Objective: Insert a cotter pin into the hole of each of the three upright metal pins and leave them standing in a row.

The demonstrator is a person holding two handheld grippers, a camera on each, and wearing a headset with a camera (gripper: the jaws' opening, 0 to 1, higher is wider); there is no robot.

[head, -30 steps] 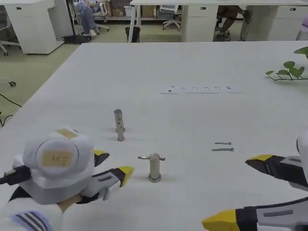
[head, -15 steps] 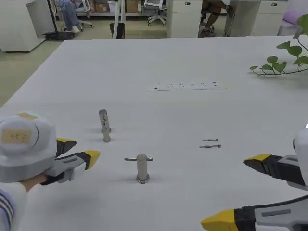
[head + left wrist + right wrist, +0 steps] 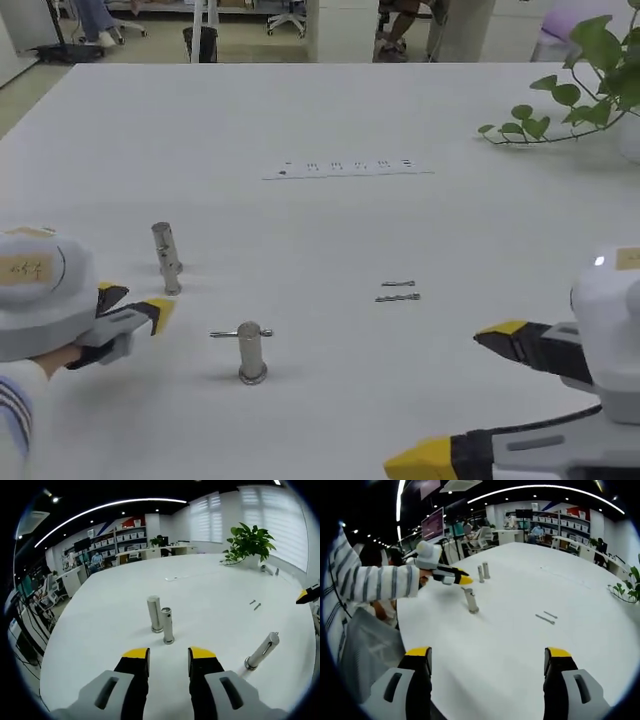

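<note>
Your right gripper [image 3: 450, 396] hangs wide open and empty, nearest you. Your left gripper [image 3: 140, 302] has its jaws narrowly apart, holding nothing. Just past them one metal pin [image 3: 250, 352] stands with a cotter through it, then two bare pins [image 3: 165, 245] side by side. Two loose cotter pins [image 3: 398, 291] lie to the right.
</note>
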